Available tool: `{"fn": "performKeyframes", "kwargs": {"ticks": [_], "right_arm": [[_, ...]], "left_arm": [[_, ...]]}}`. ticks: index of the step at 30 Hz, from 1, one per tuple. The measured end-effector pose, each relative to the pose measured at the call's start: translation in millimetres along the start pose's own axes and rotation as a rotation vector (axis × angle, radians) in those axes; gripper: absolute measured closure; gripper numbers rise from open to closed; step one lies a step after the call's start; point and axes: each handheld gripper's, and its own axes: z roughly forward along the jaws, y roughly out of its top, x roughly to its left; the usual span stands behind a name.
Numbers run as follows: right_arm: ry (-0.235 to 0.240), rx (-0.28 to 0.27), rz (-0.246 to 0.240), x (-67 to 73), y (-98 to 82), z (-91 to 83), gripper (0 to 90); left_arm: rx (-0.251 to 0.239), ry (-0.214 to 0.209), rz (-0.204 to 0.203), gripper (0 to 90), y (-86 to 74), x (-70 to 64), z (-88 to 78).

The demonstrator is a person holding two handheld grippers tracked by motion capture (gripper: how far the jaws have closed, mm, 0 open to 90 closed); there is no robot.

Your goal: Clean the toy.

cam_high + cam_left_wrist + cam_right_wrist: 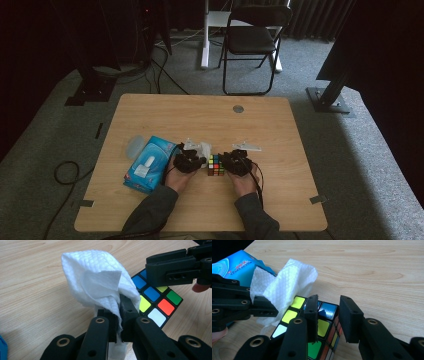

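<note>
The left gripper (117,312) pinches a crumpled white paper tissue (97,282); the right gripper (328,312) clamps the multicoloured puzzle cube (216,165) at lower centre of the high view. Best to press the tissue flat and wipe slowly — the cube held firm. The left gripper view shows the pinch itself; the high view adds a blue tissue pack (147,162) at left.

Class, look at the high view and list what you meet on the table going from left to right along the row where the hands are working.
Blue tissue pack → left gripper pinching a white tissue → colour cube → right gripper.
</note>
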Motion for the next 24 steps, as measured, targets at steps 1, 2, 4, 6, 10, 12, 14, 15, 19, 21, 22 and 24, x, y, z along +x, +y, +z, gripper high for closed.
{"fn": "performKeyframes", "kwargs": {"ticks": [1,2,4,6,10,12,14,15,19,21,22,24], "right_arm": [[0.000,-0.002,0.003,0.2,-0.3,0.0,69.6],[0.000,-0.002,0.003,0.2,-0.3,0.0,69.6],[-0.008,-0.008,0.004,0.1,-0.6,-0.1,70.1],[-0.010,-0.010,0.006,0.4,-1.0,-0.2,70.2],[-0.012,-0.012,0.010,1.3,-1.5,-0.4,70.2],[-0.012,-0.012,0.011,1.3,-1.5,-0.4,70.2],[-0.013,-0.011,0.011,1.4,-1.5,-0.4,70.2],[-0.011,-0.009,0.011,1.2,-1.1,-0.2,70.2],[-0.007,-0.003,0.019,0.5,-0.5,-0.3,70.2],[0.001,-0.002,0.024,0.3,-0.5,-0.1,70.4],[-0.002,0.000,0.023,0.3,-0.5,-0.3,70.3],[0.004,0.001,0.023,-1.4,-0.1,-0.2,70.1]], "left_arm": [[0.003,0.003,0.006,86.6,-1.0,-1.2,0.1],[0.003,0.003,0.006,86.6,-1.0,-1.2,0.1],[0.014,0.013,0.018,86.6,-2.4,-3.0,1.3],[0.027,0.014,0.016,86.6,-4.0,-2.1,4.0],[0.068,0.027,0.004,86.7,-13.1,-1.7,16.0],[0.082,0.029,-0.005,86.7,-16.9,-0.6,20.6],[0.086,0.025,-0.015,86.7,-18.3,0.4,22.9],[0.090,0.025,-0.014,86.6,-17.7,0.5,23.0],[0.097,0.040,-0.006,86.5,-14.9,-0.4,25.3],[0.094,0.039,-0.014,86.5,-13.7,0.4,27.2],[0.095,0.039,-0.015,86.5,-13.2,0.6,27.6],[0.094,0.036,-0.016,86.4,-13.2,1.2,27.7]]}}
